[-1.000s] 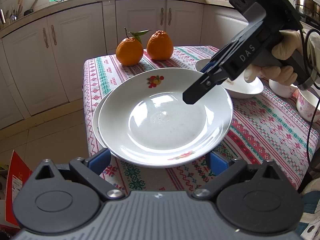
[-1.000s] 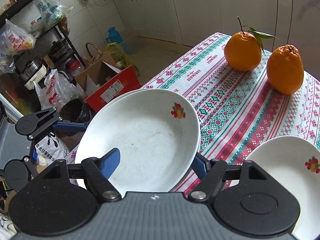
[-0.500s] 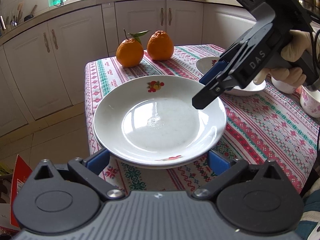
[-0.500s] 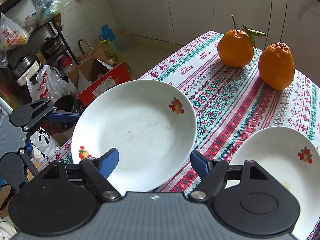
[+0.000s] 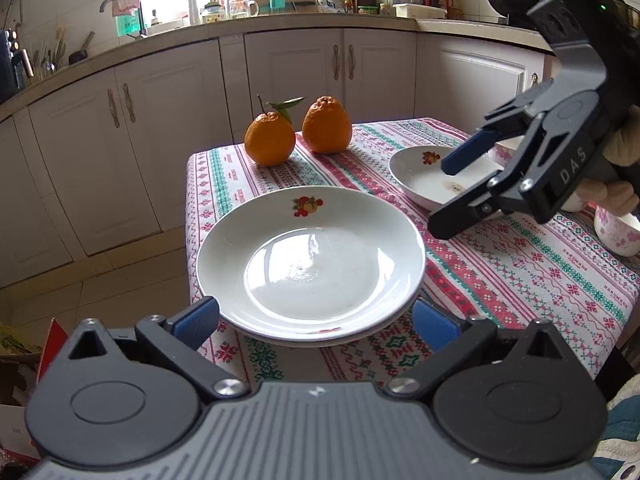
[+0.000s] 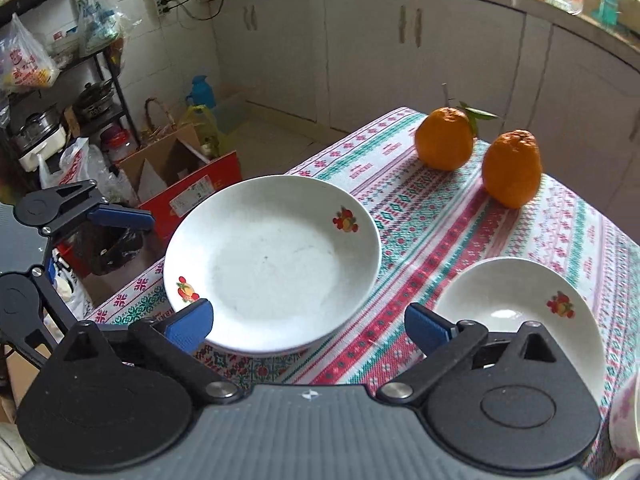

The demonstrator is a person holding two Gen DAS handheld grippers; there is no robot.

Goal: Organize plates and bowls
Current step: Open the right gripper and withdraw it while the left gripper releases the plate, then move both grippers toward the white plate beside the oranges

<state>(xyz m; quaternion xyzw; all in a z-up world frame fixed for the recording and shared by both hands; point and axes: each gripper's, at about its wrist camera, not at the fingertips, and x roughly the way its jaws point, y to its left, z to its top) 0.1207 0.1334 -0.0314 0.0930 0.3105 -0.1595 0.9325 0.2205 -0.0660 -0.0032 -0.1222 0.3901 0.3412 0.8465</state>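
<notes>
Two white plates with fruit prints lie stacked (image 5: 312,268) near the table's left edge; the stack also shows in the right wrist view (image 6: 272,260). A third white dish (image 5: 432,178) sits further right, and it shows in the right wrist view (image 6: 516,308). My left gripper (image 5: 316,320) is open and empty, just in front of the stack. My right gripper (image 6: 308,326) is open and empty, raised above the table between the stack and the third dish; the left wrist view shows it (image 5: 452,196) over that dish.
Two oranges (image 5: 298,132) stand at the table's far end. A small pink-flowered bowl (image 5: 616,232) sits at the right. The patterned tablecloth (image 5: 520,264) covers the table. Boxes and bags (image 6: 176,176) crowd the floor beyond the table's left edge.
The upper plate has come down flat onto the lower one. Both grippers have drawn back from the stack, the right one rising and moving toward the third dish.
</notes>
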